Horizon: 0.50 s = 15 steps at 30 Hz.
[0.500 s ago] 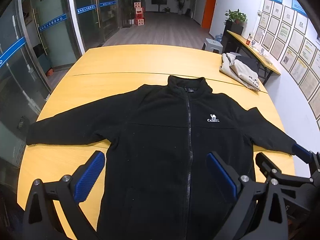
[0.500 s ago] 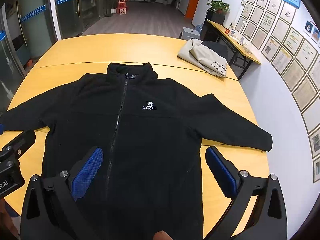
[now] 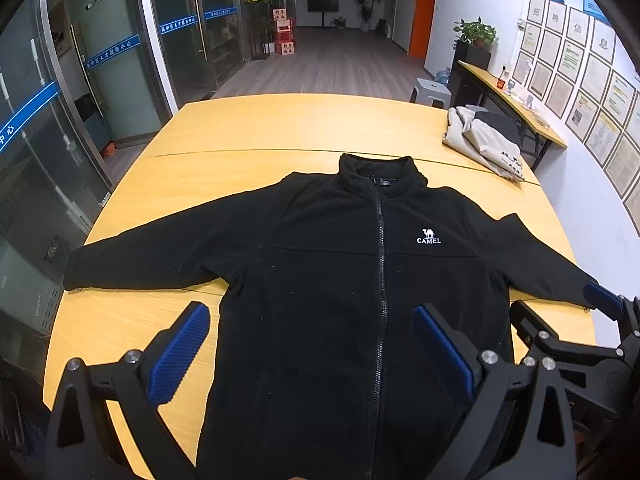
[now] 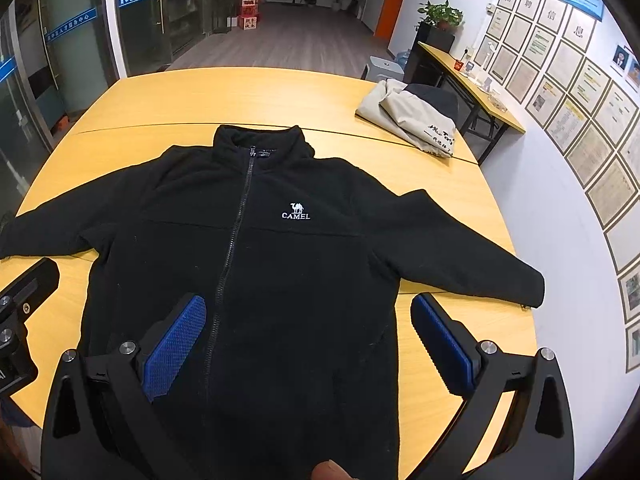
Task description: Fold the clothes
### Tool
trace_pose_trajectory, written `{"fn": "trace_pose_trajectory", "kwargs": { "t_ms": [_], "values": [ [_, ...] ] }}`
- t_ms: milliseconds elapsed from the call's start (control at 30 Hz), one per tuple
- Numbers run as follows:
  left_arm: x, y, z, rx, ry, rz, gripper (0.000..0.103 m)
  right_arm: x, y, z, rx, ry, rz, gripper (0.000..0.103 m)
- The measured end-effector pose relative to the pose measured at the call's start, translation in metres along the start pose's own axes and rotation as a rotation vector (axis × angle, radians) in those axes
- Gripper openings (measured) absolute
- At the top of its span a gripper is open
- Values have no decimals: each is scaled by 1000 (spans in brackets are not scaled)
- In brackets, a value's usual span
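On a yellow wooden table (image 3: pixel 280 128), a black Camel fleece jacket (image 3: pixel 340 280) lies zipped and face up, sleeves spread wide. Both the left gripper (image 3: pixel 310 344) and right gripper (image 4: pixel 308 334) hover above its hem, jaws spread and empty. A clean fold likely starts by pinching one sleeve cuff and drawing it across the chest. A beige garment (image 4: pixel 408 120) sits at the far corner.

A yellow wooden tabletop (image 3: pixel 280 128) is seen in an office. Glass doors (image 3: pixel 120 60) with blue stripes line the left; framed papers (image 4: pixel 568 92) cover the white right wall. A grey plank floor (image 3: pixel 340 64) recedes toward potted plants (image 3: pixel 476 32) and a screen (image 3: pixel 322 3).
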<state>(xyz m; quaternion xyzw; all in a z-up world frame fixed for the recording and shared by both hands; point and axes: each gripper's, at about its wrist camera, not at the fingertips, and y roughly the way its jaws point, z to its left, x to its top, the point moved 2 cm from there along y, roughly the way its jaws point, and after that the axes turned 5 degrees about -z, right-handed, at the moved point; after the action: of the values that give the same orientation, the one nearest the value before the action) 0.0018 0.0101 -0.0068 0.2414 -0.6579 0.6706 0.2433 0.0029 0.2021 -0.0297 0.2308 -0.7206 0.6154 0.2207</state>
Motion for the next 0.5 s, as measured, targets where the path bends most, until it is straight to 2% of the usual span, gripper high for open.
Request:
{"fn": "trace_pose_trajectory", "kwargs": {
  "t_ms": [500],
  "values": [
    [1,7,9,-39,45,7,103,2,-6,13,-24,-2,9,103]
  ]
}}
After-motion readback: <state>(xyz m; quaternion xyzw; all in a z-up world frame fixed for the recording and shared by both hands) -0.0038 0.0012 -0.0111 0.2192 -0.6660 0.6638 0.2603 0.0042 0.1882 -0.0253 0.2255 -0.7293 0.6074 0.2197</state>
